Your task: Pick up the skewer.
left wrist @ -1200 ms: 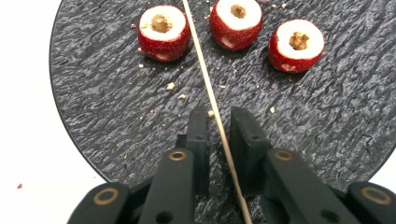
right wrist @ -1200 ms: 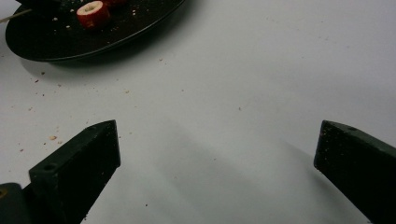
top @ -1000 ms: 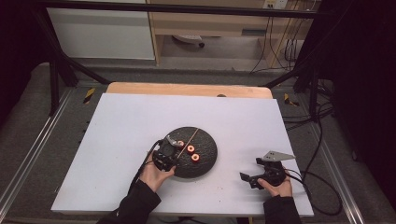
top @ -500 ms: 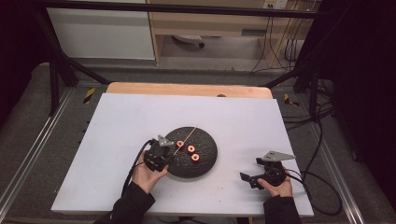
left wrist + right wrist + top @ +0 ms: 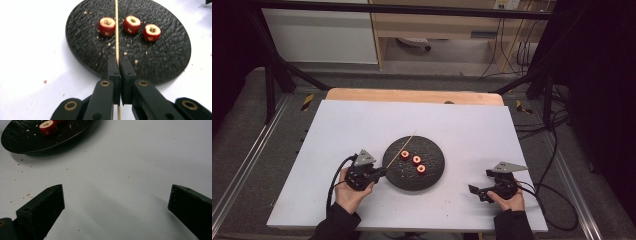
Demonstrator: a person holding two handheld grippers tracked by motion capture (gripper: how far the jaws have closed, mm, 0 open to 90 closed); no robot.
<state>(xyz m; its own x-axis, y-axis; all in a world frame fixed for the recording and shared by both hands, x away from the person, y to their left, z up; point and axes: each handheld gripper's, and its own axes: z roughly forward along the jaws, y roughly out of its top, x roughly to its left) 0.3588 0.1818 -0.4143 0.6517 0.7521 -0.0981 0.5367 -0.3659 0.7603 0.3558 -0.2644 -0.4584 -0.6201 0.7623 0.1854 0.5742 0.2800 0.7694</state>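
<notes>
Wooden skewer (image 5: 116, 30) pinched in left claw (image 5: 119, 65) at black plate's (image 5: 172, 62) edge; right claw (image 5: 116, 202) gapes over bare table (image 5: 140, 157).

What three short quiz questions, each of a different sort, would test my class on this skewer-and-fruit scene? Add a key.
1. How many red cored fruit pieces lie on the round black textured plate?
2. True or false: the right gripper is shut on the thin wooden skewer.
3. The left gripper is: A open, B shut on the skewer, C shut on a fruit piece.

Key: 1. three; 2. false, it is open over the white table; 3. B.
</notes>
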